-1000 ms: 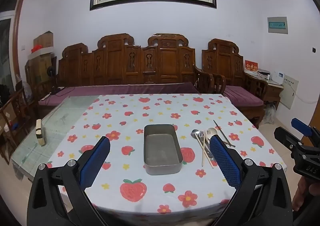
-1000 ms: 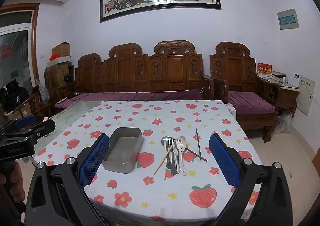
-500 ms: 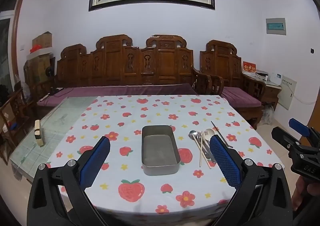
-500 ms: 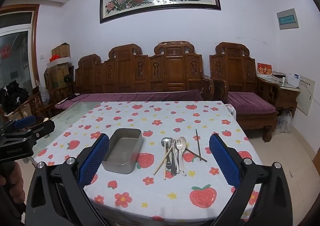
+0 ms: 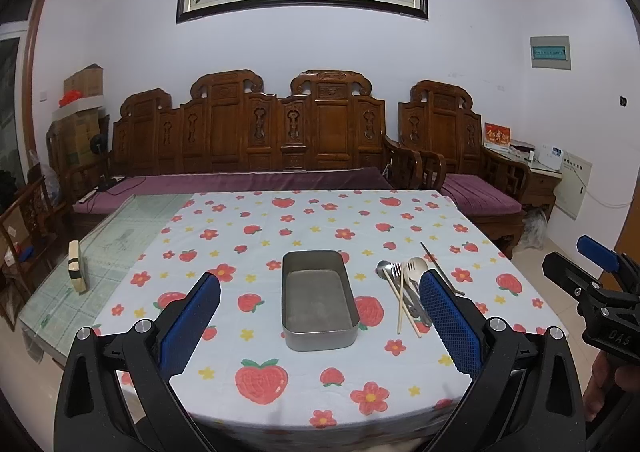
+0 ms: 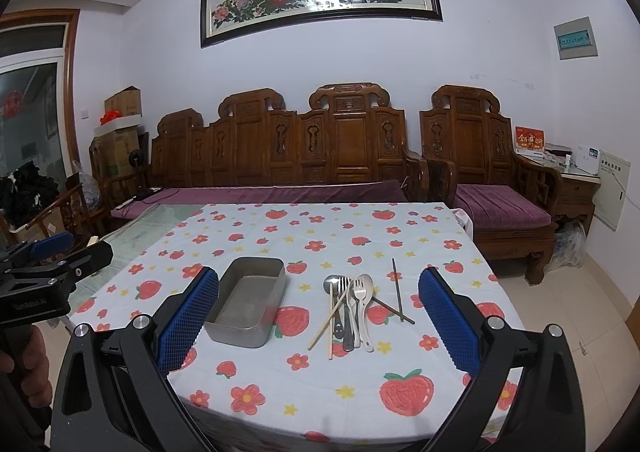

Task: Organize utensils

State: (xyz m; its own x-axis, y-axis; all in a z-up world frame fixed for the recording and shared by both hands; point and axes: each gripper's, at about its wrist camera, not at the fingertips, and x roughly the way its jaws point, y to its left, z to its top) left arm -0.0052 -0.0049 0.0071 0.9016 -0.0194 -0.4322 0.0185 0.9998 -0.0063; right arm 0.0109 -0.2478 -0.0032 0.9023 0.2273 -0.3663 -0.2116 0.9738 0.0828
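Note:
An empty metal tin sits on the strawberry-print tablecloth; it also shows in the right wrist view. To its right lies a pile of utensils: spoons, forks, pale chopsticks and dark chopsticks. The pile shows in the left wrist view, partly hidden by a blue pad. My left gripper is open and empty, held short of the table's near edge in front of the tin. My right gripper is open and empty, in front of the utensils.
A carved wooden bench with purple cushions stands behind the table. A wooden armchair is at the back right. A small block lies on the glass-topped part of the table at left. Tiled floor shows at right.
The left wrist view has shifted slightly; the tin and utensils sit a little further left and higher in it. The right view is nearly unchanged. Both grippers stay open.

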